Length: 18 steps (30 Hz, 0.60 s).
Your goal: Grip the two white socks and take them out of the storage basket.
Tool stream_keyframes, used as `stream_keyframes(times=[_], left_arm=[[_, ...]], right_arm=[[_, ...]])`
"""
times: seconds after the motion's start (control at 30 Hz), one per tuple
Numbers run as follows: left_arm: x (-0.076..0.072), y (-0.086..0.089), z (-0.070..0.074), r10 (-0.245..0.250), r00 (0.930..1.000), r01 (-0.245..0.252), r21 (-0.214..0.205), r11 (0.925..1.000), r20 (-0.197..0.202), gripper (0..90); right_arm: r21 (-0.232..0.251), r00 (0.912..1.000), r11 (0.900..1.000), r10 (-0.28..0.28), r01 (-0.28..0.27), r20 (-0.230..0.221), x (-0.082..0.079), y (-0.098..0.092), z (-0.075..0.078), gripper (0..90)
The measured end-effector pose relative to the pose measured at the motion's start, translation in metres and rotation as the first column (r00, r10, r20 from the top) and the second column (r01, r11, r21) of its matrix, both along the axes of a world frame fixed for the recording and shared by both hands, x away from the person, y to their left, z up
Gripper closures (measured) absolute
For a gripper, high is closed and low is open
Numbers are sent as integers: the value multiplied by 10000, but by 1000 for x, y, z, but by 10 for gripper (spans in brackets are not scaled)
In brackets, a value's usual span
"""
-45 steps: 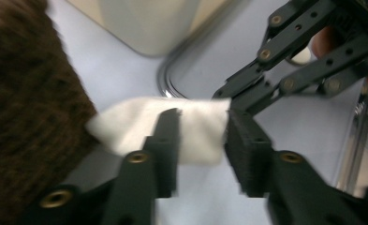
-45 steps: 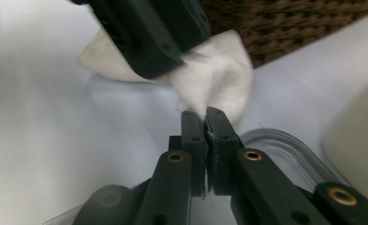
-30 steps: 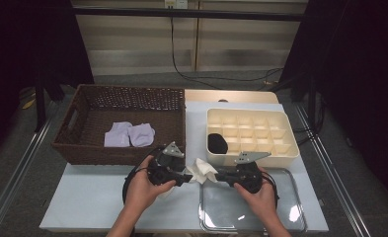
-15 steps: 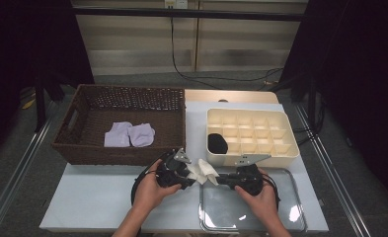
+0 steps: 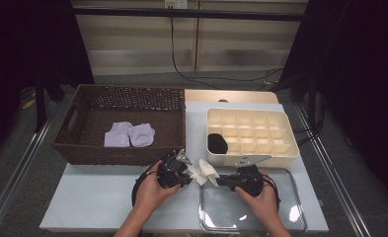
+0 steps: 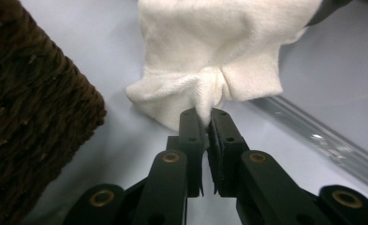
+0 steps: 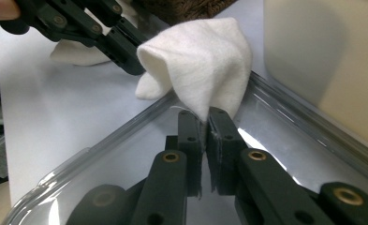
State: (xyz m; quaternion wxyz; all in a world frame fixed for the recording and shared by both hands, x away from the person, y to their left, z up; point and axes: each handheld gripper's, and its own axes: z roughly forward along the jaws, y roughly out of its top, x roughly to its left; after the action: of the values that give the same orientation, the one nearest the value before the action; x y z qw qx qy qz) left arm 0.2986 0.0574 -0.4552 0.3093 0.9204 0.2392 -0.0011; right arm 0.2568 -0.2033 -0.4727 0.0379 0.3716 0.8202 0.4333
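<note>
wicker basket [image 5: 83, 148] holds two socks [image 5: 130, 134]; both grippers pinch white sock [image 5: 205, 172]

A small white cloth [image 5: 204, 172] of soft, fleecy fabric hangs crumpled and bunched just above the bench [image 5: 107, 197], between the brown wicker basket [image 5: 122, 123] and the clear tray [image 5: 251, 210], pinched at opposite edges and puckered at each pinch.
</note>
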Motion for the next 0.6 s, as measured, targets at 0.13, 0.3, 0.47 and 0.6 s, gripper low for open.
stream_keyframes(times=[0.13,0.3,0.47,0.6], left_arm=[[-3,2,7,224,9994,-236,-446,9987,-267,852],[-6,4,15,215,9988,-250,-811,9964,-435,852],[-9,5,25,74,9986,-127,-1022,9947,-516,853],[-10,6,28,47,9986,-112,-1209,9926,-535,855]], right_arm=[[18,10000,10000,54,-54,-16,0,0,2,829],[-52,10000,10000,50,-50,36,-2,1,6,762],[-346,9998,9994,-76,81,156,-4,1,8,681],[-493,9996,9988,75,-62,265,-3,1,7,620]])
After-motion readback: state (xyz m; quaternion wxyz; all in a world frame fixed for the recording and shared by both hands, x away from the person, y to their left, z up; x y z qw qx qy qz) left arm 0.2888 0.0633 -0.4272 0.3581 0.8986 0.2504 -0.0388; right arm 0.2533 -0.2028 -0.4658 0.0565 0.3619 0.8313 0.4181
